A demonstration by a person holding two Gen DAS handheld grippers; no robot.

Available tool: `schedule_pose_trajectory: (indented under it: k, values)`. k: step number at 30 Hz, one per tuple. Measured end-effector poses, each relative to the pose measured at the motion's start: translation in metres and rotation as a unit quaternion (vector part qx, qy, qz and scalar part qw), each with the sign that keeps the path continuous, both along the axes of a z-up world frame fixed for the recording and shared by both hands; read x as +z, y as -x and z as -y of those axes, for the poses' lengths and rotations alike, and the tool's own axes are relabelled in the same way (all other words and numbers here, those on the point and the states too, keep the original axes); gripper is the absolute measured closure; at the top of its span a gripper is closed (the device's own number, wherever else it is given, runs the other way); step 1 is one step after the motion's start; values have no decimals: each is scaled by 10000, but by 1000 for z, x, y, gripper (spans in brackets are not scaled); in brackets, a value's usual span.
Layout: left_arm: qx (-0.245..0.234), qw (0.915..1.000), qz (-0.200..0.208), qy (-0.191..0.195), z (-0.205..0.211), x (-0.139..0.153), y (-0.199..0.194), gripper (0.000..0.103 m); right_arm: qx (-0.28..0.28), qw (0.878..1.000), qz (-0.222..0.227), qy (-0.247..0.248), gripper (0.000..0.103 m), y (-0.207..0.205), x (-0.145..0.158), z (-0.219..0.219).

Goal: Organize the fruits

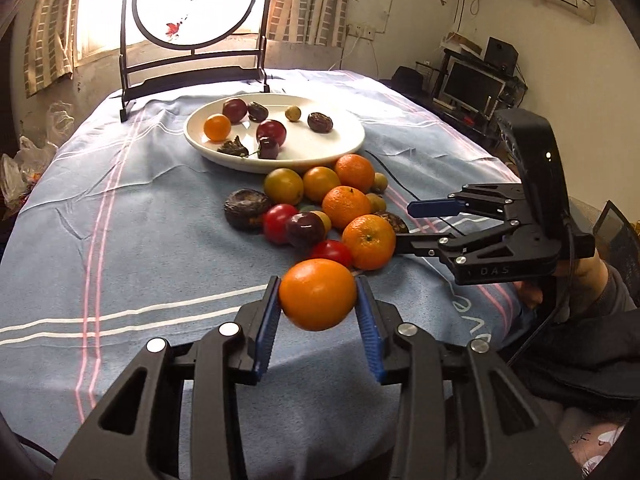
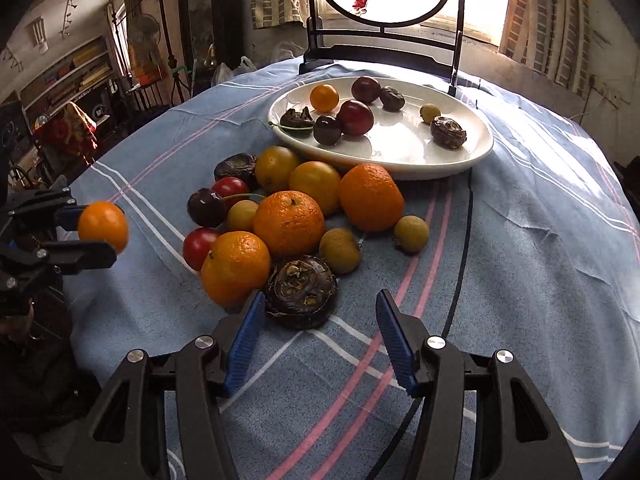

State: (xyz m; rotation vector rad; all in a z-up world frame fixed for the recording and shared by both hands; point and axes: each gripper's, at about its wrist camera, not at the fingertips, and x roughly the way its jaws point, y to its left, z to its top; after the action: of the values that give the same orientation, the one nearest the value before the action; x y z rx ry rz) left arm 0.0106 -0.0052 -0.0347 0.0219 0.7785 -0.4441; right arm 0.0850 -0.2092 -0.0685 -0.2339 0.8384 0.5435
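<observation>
Your left gripper (image 1: 317, 295) clamps small orange (image 1: 317, 294), lifted off striped tablecloth (image 1: 120, 248), short of fruit pile (image 1: 320, 208). Your right gripper (image 2: 320, 322) gapes empty just before dark water chestnut (image 2: 301, 294). White plate (image 1: 344, 148) beyond pile holds eight small fruits.

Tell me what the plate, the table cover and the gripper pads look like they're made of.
Plate: likely glazed ceramic, white and glossy, mirroring the fruit on it. Table cover: woven cloth, matte blue with pink and white stripes, creased. Pads of the left gripper, closed on an orange fruit: blue, ribbed, probably rubber or soft plastic.
</observation>
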Motion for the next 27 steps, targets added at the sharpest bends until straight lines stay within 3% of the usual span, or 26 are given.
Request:
schedule_pose_trajectory:
  k: [4,8,9,12,19,27]
  values:
    - [98,9999,-15,91,-8,2,-1,67,188,9986,14,496,51,2,-6,-22]
    - [102,9999,28,75,-8,2,0,67,200,9981,41,586,55,0,-5,-31]
    - [101,9999,16,99,-8,2,0,67,205,9985,-22,514,60,-1,-5,-31]
    - [113,9999,14,102,-8,1,-1,67,62,9996,-95,260,61,1,-5,-22]
    - [138,9997,97,191,-11,10,-7,67,-448,9943,-116,-962,61,5,17,34]
    - [-19,9998,8,200,4,30,-68,67,-976,9823,196,-1588,60,-36,67,73]
